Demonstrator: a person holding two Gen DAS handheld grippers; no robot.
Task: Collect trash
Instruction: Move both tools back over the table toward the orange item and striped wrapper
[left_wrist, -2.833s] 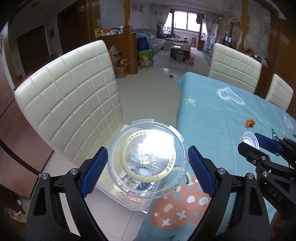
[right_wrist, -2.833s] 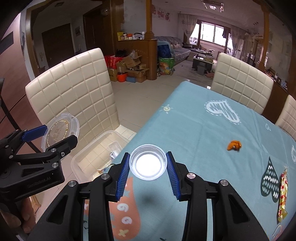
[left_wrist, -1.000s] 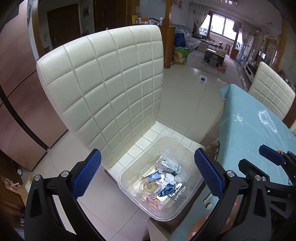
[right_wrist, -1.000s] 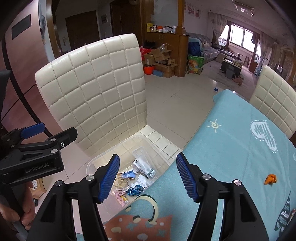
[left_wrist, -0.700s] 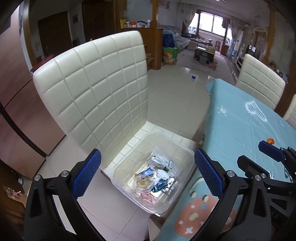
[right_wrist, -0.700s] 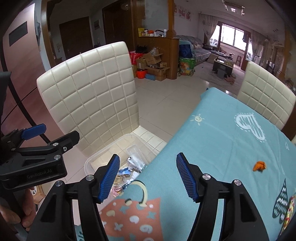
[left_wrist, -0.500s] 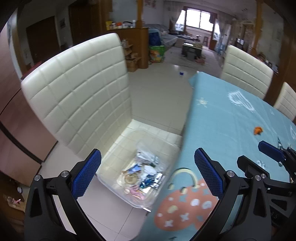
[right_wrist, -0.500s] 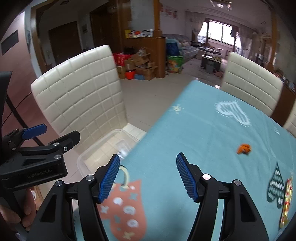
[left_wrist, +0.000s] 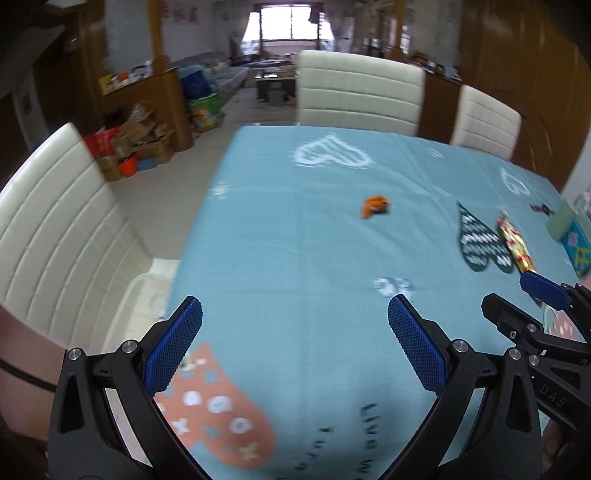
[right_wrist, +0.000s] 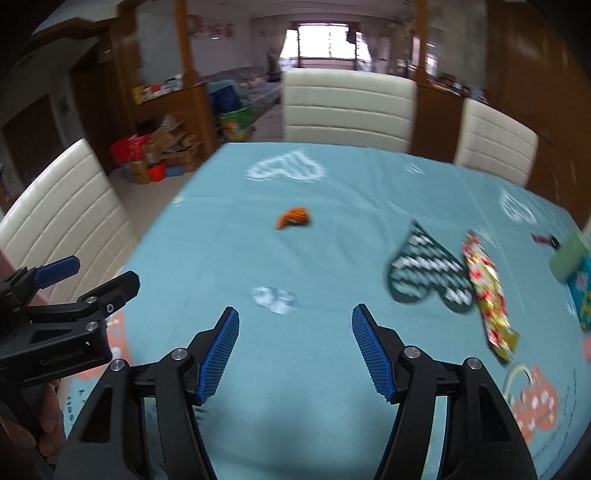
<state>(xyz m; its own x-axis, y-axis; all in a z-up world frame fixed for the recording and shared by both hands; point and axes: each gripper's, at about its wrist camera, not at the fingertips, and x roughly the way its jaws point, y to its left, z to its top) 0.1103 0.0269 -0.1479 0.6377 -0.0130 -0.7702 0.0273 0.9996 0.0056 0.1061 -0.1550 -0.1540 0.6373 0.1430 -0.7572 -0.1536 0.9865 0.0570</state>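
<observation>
Both tools are tipped down over the tabletop (left_wrist: 295, 240), and the frames are smeared with blur. At the bottom of the left wrist view the left tool (left_wrist: 295, 343) stands with its blue pads wide apart and nothing between them, only the teal cloth below. In the right wrist view the right tool (right_wrist: 295, 350) is spread too, a bit narrower, and just as empty. At the lower left of that view a hand (right_wrist: 44, 424) grips the other tool's handle. Just beyond the left tool, at the left edge of its view, a sliver of the clear bin (left_wrist: 147, 291) peeks out beside the tabletop's edge; its contents cannot be made out from here. Farther out, right of centre, a long gold and red wrapper (right_wrist: 487, 295) lies flat on the cloth beside a dark printed heart. Farther still, above centre, sits a small orange scrap (right_wrist: 295, 218), well apart from both tools. White padded chairs (left_wrist: 358, 92) line the far side.
</observation>
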